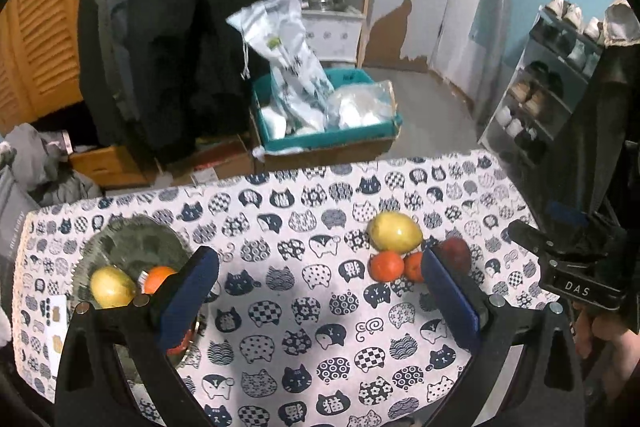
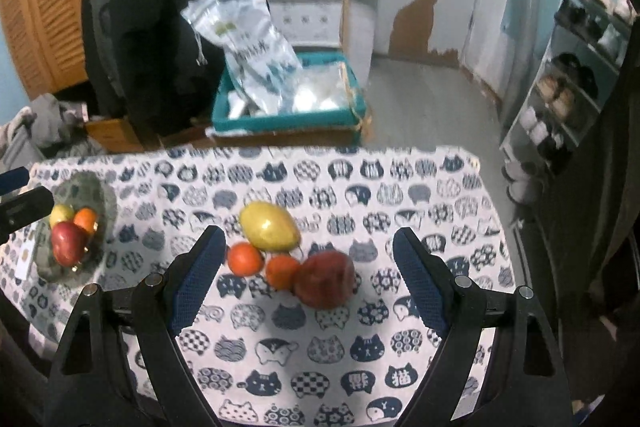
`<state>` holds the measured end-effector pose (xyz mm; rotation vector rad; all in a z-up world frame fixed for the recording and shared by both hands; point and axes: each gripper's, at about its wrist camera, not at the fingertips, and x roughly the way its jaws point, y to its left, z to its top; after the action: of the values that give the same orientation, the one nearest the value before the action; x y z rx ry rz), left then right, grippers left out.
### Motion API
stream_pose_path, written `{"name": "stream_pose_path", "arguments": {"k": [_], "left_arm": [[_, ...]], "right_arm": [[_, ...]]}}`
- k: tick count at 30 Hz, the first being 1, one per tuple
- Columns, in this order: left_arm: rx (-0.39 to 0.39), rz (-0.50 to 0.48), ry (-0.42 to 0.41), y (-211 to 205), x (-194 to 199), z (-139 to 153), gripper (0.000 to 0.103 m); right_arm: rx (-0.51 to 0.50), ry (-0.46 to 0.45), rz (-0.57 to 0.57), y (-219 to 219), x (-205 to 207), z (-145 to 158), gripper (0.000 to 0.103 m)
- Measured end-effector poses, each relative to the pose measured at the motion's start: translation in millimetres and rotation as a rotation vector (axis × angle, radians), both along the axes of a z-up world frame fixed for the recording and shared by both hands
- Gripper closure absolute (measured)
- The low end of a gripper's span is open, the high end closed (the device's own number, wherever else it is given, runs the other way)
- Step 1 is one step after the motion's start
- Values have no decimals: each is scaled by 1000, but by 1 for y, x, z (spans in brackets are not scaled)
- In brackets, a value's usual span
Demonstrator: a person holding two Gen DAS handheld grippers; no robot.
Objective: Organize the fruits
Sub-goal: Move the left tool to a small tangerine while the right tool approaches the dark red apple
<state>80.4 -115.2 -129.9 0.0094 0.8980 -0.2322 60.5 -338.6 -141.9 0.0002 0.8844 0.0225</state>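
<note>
Far left on the cat-print tablecloth (image 2: pixel 360 187) sits a dark glass plate (image 2: pixel 98 195) with three fruits already on it: a yellow-green one (image 2: pixel 61 214), a small orange (image 2: pixel 86 219) and a red apple (image 2: pixel 68 242), all bunched together. The left gripper (image 1: pixel 320 291) hangs over the cloth just right of that plate, jaws spread wide, nothing between them.

Moving right, the loose pile sits mid-table: a big yellow mango (image 2: pixel 269 226) at the back, two tangerines (image 2: pixel 245 259) touching its front edge, and a dark red apple (image 2: pixel 325 279) pressed against the right-hand tangerine. The right gripper (image 2: pixel 306 267) is wide open too, fingers straddling that pile, not touching any fruit as far as anyone can tell.
</note>
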Motion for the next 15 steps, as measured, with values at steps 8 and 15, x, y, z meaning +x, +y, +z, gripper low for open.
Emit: {"name": "stream_pose_path", "arguments": {"k": [8, 15], "left_arm": [[20, -4, 106, -15, 23, -48, 1], [43, -8, 165, -26, 38, -84, 1]], "right_arm": [[34, 123, -7, -12, 18, -44, 18], [68, 211, -14, -19, 33, -83, 18]]}}
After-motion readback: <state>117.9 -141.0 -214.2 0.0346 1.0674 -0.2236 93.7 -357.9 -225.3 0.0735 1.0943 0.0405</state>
